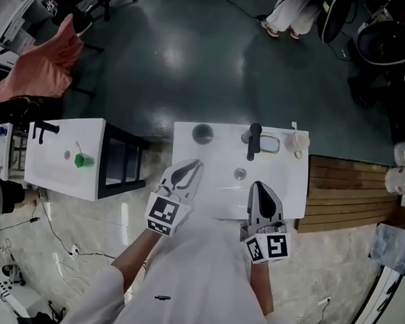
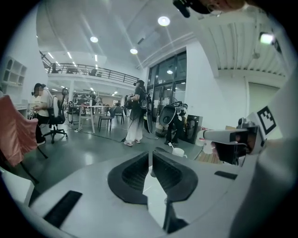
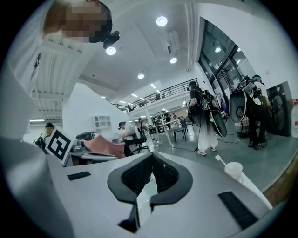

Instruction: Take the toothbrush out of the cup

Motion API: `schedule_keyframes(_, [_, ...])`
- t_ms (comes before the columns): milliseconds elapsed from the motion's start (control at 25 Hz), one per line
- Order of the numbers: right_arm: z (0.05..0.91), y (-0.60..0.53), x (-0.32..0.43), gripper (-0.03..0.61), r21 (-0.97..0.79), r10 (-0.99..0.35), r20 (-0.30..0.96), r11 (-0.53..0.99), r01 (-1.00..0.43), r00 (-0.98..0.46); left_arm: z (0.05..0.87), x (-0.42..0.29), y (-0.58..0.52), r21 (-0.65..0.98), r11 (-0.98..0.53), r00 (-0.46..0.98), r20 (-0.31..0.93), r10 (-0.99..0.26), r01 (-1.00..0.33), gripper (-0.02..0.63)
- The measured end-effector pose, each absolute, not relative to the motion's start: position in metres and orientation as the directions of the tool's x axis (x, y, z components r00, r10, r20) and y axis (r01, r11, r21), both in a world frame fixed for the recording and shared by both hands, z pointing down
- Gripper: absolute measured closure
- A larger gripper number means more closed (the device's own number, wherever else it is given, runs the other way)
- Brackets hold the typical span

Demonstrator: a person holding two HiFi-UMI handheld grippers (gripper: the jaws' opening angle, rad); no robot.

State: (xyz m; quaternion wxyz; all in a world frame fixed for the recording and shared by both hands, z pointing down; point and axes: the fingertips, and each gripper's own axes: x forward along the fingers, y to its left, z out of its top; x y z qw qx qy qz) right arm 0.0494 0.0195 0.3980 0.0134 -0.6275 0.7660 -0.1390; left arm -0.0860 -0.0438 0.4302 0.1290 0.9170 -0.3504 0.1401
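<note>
Your left gripper (image 1: 196, 164) and right gripper (image 1: 258, 186) are both pressed together, empty, hovering over the sink's (image 1: 286, 186) near edge; cup (image 1: 298, 142) far right.

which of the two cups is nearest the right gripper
The pale cup holding the toothbrush, at the sink's back right corner; the green cup sits on the other counter, far left.
</note>
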Motion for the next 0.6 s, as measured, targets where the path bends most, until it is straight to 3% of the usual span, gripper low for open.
schedule_keyframes(600, [0.415, -0.008, 0.046, 0.578, -0.236, -0.94, 0.222, 0.206, -0.95, -0.259, 0.478, -0.061, -0.079, 0.05, -0.798, 0.725, 0.455, -0.517, -0.601, 0.607])
